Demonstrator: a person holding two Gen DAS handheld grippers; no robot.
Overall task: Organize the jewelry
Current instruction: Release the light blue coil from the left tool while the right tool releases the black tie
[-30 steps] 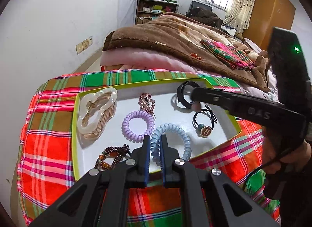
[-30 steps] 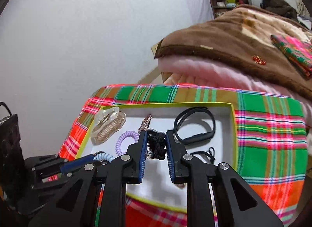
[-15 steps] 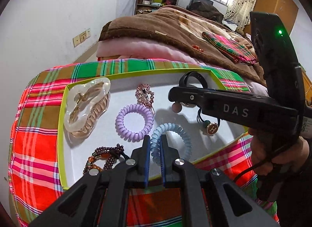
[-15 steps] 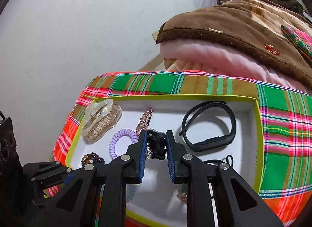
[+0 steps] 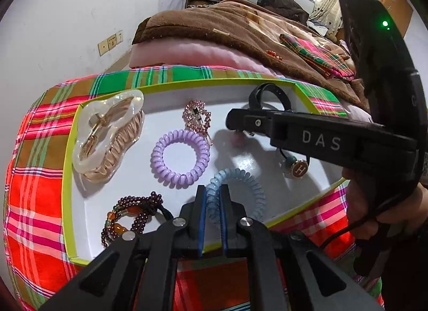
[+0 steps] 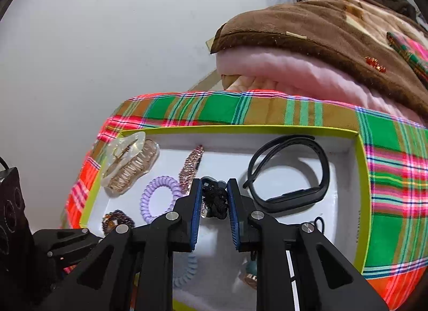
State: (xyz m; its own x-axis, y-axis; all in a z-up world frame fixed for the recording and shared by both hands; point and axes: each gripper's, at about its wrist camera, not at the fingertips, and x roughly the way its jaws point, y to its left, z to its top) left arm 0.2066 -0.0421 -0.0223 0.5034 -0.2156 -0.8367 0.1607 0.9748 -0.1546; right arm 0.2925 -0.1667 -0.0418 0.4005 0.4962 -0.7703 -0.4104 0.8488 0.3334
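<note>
Tray [image 5: 70, 150]: white floor, yellow-green rim, sitting on a plaid cloth [image 5: 34, 156].
Tray contents, far left: clear claw clip [image 5: 107, 134]; beside it a pink rhinestone clip [image 5: 197, 117], with a purple coil tie [image 5: 179, 161] just in front.
Tray contents, near edge: dark bead bracelet [image 5: 128, 214] in the left corner; blue coil tie [image 5: 235, 193] next to it.
Tray contents, right side: black wristband [image 6: 289, 174] near the far right corner; black hair tie with an H charm [image 5: 297, 169] nearer the front rim.
Open room: bare white floor between the purple coil tie and the H charm; the rim is low all round.
Left gripper [image 5: 212, 201]: at the near rim, pressed together on the blue coil tie's left side.
Right gripper [image 6: 214, 196]: over the tray's middle, pinching a bunched black cord piece [image 6: 215, 200], with the wristband just to its right.
</note>
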